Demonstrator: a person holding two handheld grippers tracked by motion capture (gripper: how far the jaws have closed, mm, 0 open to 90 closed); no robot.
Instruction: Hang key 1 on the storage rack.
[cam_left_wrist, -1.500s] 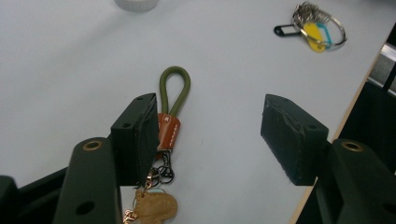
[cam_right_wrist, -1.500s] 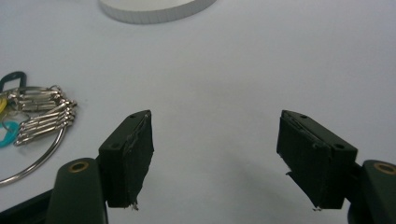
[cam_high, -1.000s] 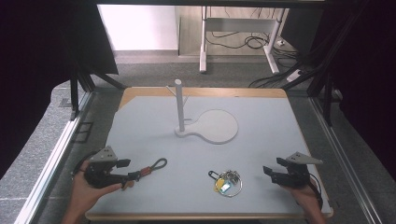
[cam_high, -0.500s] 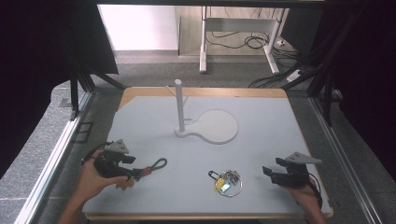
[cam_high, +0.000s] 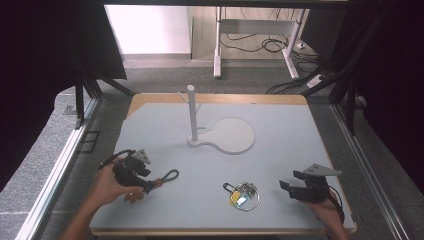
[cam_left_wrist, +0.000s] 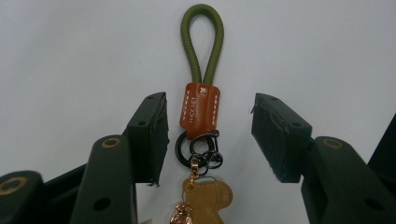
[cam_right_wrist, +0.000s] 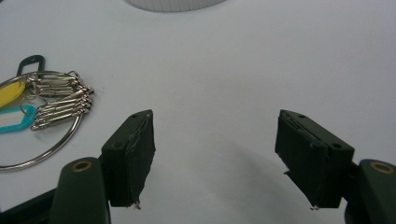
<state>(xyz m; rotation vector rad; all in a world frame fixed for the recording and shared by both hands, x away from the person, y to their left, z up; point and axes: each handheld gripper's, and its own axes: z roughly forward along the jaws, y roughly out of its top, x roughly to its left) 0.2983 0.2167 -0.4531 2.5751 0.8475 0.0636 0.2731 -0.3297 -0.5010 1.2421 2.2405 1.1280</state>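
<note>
olive-corded keychain (cam_left_wrist: 201, 107) now sits between the left gripper (cam_left_wrist: 209, 135) fingers, which have been closing but remain apart; grasp is imminent. right gripper (cam_right_wrist: 215, 154) fingers rest apart.

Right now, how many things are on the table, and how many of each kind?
Keychains: 2, the strap one and the ring one
Stands: 1
Grippers: 2, left and right
Total: 5
</note>
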